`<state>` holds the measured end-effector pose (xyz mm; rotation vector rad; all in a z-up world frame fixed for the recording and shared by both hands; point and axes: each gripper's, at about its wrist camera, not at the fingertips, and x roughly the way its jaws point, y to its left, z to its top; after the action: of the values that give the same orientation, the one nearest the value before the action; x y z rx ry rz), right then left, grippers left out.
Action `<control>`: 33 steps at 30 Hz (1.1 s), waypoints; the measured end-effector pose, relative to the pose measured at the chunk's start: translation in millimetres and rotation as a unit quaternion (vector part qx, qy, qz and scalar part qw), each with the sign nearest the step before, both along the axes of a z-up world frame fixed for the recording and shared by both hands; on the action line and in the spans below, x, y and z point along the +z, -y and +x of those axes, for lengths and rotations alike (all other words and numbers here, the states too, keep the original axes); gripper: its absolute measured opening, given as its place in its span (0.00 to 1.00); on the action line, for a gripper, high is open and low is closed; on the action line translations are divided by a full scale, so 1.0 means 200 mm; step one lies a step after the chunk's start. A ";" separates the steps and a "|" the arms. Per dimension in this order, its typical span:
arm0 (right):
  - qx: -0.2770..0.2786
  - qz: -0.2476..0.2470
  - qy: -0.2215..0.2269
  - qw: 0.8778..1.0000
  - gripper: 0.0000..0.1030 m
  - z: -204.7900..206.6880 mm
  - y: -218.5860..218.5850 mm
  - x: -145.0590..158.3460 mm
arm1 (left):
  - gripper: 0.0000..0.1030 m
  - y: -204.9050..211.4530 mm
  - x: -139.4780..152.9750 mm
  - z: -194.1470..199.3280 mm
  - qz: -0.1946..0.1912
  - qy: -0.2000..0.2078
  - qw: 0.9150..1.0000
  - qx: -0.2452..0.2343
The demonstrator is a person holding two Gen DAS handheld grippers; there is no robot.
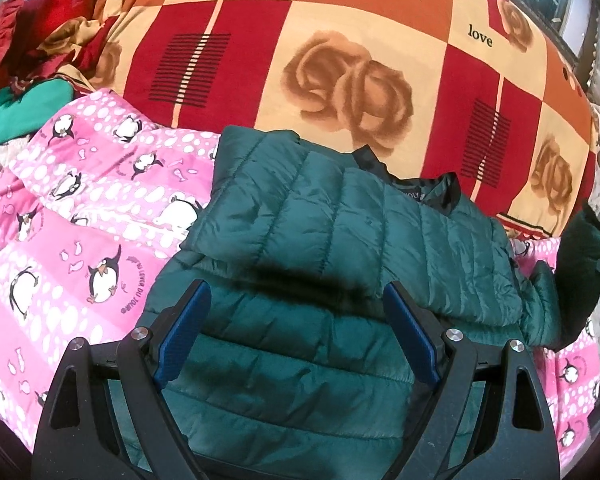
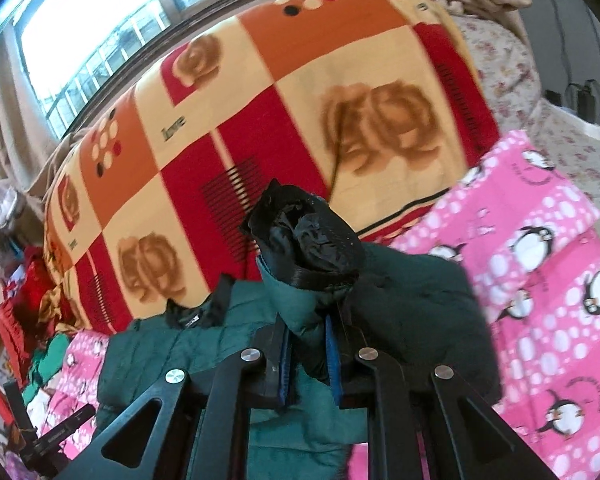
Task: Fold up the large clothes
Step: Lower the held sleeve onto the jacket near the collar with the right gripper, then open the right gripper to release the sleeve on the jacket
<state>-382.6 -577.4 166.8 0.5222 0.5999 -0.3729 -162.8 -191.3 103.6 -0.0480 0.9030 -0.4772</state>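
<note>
Green puffer jacket (image 1: 340, 240) on pink penguin quilt (image 1: 60, 240), sleeve cuff (image 2: 308, 248) pinched in right claw (image 2: 306, 344), left claw (image 1: 296, 320) wide apart, empty.

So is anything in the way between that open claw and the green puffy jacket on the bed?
Nothing visible. The left gripper hangs open right over the green jacket, with only air between its pads and the fabric. The right gripper is already shut on the jacket's sleeve.
</note>
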 end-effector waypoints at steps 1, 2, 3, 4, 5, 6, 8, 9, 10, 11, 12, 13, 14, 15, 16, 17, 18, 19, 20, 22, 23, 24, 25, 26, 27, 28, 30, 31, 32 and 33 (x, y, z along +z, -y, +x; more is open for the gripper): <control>0.005 0.001 -0.001 1.000 0.14 0.02 -0.02 0.00 | 0.85 0.00 0.00 0.00 -0.001 0.000 1.000 0.000; 0.011 0.004 -0.001 1.000 0.14 0.04 -0.05 -0.01 | 0.85 -0.01 0.00 0.00 -0.002 0.000 1.000 0.001; 0.016 0.006 -0.002 1.000 0.14 0.06 -0.07 -0.01 | 0.85 -0.02 0.00 0.00 -0.003 0.000 1.000 0.002; 0.021 0.007 -0.002 1.000 0.14 0.08 -0.09 -0.01 | 0.85 -0.02 0.00 0.00 -0.004 -0.001 1.000 0.003; 0.027 0.009 -0.003 1.000 0.14 0.10 -0.12 -0.02 | 0.85 -0.03 0.00 0.01 -0.006 -0.001 1.000 0.004; 0.033 0.010 -0.004 0.999 0.14 0.13 -0.15 -0.02 | 0.85 -0.03 0.00 0.01 -0.007 -0.002 1.000 0.005; 0.044 0.012 -0.006 0.999 0.14 0.17 -0.20 -0.02 | 0.85 -0.05 0.00 0.02 -0.009 -0.002 1.000 0.007; 0.051 0.013 -0.008 0.999 0.14 0.20 -0.23 -0.03 | 0.85 -0.05 0.00 0.03 -0.011 -0.002 1.000 0.008; 0.058 0.014 -0.009 0.998 0.14 0.23 -0.26 -0.03 | 0.85 -0.06 0.00 0.03 -0.011 -0.002 1.000 0.009; 0.064 0.015 -0.011 0.998 0.14 0.25 -0.29 -0.04 | 0.85 -0.07 0.00 0.03 -0.012 -0.002 1.000 0.010; 0.069 0.017 -0.013 0.997 0.14 0.28 -0.32 -0.05 | 0.85 -0.07 0.00 0.04 -0.012 -0.003 1.000 0.011; 0.076 0.018 -0.015 0.997 0.14 0.31 -0.34 -0.06 | 0.85 -0.08 -0.01 0.04 -0.011 -0.003 1.000 0.011; 0.080 0.020 -0.016 0.996 0.14 0.33 -0.36 -0.07 | 0.85 -0.08 -0.01 0.04 -0.011 -0.003 1.000 0.012; 0.084 0.023 -0.018 0.996 0.14 0.35 -0.38 -0.08 | 0.85 -0.09 -0.01 0.05 -0.011 -0.004 1.000 0.013; 0.089 0.028 -0.020 0.995 0.14 0.38 -0.41 -0.10 | 0.85 -0.10 -0.01 0.06 -0.011 -0.004 1.000 0.015; 0.092 0.030 -0.021 0.995 0.14 0.40 -0.42 -0.11 | 0.85 -0.11 -0.01 0.06 -0.011 -0.004 1.000 0.017; 0.098 0.035 -0.022 0.994 0.14 0.43 -0.45 -0.12 | 0.85 -0.11 -0.02 0.07 -0.012 -0.005 1.000 0.019; 0.103 0.037 -0.024 0.994 0.14 0.45 -0.47 -0.14 | 0.85 -0.12 -0.02 0.08 -0.014 -0.007 1.000 0.022; 0.110 0.040 -0.027 0.993 0.14 0.48 -0.50 -0.15 | 0.85 -0.13 -0.02 0.09 -0.015 -0.008 1.000 0.023; 0.120 0.046 -0.031 0.991 0.14 0.53 -0.55 -0.18 | 0.85 -0.14 -0.03 0.10 -0.017 -0.011 0.999 0.025; 0.125 0.050 -0.034 0.990 0.14 0.55 -0.57 -0.20 | 0.85 -0.14 -0.03 0.10 -0.017 -0.011 0.999 0.026; 0.133 0.054 -0.038 0.989 0.14 0.58 -0.60 -0.22 | 0.85 -0.14 -0.03 0.11 -0.017 -0.011 0.999 0.025; 0.138 0.057 -0.042 0.988 0.14 0.61 -0.63 -0.24 | 0.85 -0.14 -0.03 0.11 -0.017 -0.012 0.999 0.025; 0.144 0.060 -0.045 0.987 0.14 0.63 -0.65 -0.26 | 0.85 -0.15 -0.03 0.11 -0.017 -0.013 0.999 0.025; 0.151 0.063 -0.049 0.985 0.14 0.66 -0.68 -0.28 | 0.85 -0.15 -0.04 0.12 -0.017 -0.014 0.999 0.026; 0.155 0.065 -0.052 0.984 0.14 0.68 -0.70 -0.30 | 0.85 -0.16 -0.04 0.13 -0.018 -0.016 0.999 0.026; 0.164 0.075 -0.057 0.982 0.14 0.73 -0.75 -0.34 | 0.85 -0.17 -0.05 0.14 -0.019 -0.019 0.999 0.028; 0.168 0.080 -0.058 0.981 0.14 0.75 -0.77 -0.35 | 0.85 -0.17 -0.05 0.15 -0.020 -0.020 0.999 0.029; 0.173 0.086 -0.059 0.979 0.14 0.78 -0.80 -0.37 | 0.85 -0.17 -0.06 0.15 -0.021 -0.022 0.999 0.029; 0.178 0.090 -0.059 0.978 0.14 0.80 -0.82 -0.38 | 0.85 -0.18 -0.06 0.16 -0.023 -0.024 0.999 0.030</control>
<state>-222.5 -412.9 90.2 0.5560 0.8323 -0.0097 -130.3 -156.1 90.9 -0.1281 0.9358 -0.4417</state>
